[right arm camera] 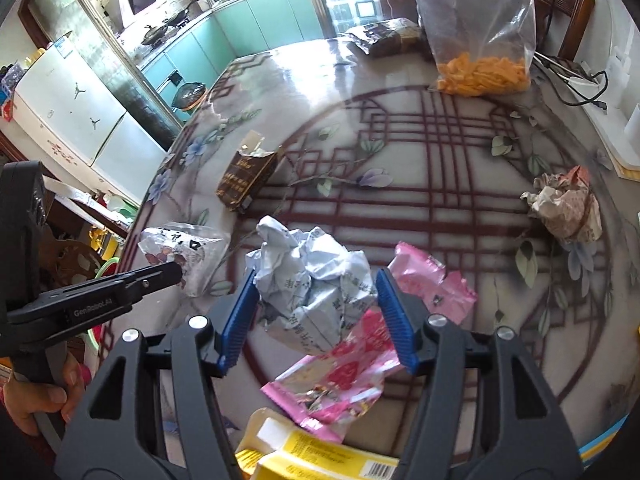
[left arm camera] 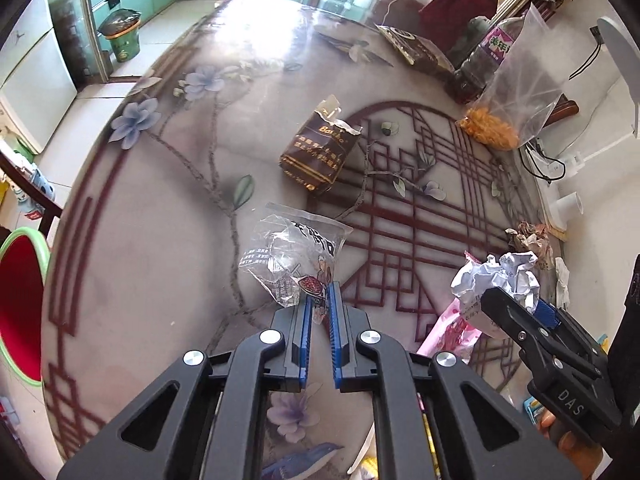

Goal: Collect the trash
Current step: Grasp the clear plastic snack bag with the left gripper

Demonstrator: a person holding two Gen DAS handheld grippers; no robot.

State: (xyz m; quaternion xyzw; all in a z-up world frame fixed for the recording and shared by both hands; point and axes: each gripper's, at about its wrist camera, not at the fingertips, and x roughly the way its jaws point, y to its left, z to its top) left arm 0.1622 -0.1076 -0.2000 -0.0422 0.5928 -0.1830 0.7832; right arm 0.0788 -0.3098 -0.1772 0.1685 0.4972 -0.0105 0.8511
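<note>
My left gripper [left arm camera: 320, 294] is shut on the near corner of a clear plastic snack wrapper [left arm camera: 292, 256] lying on the patterned table [left arm camera: 160, 240]; the wrapper also shows in the right wrist view [right arm camera: 180, 250]. My right gripper [right arm camera: 316, 280] holds a crumpled white paper ball [right arm camera: 312, 284] between its blue pads, jaws closed against its sides; the ball also shows in the left wrist view [left arm camera: 500, 280]. A torn brown packet [left arm camera: 316, 156] lies mid-table. A pink wrapper [right arm camera: 344, 376] lies under the ball. Another crumpled paper [right arm camera: 564, 204] sits at the right.
A red bin with a green rim [left arm camera: 20, 304] stands left of the table. A clear bag of orange snacks [right arm camera: 480, 40] and a dark packet [right arm camera: 384, 38] stand at the far side. A yellow box [right arm camera: 312, 456] lies at the near edge. Cables [right arm camera: 576, 80] run at the right.
</note>
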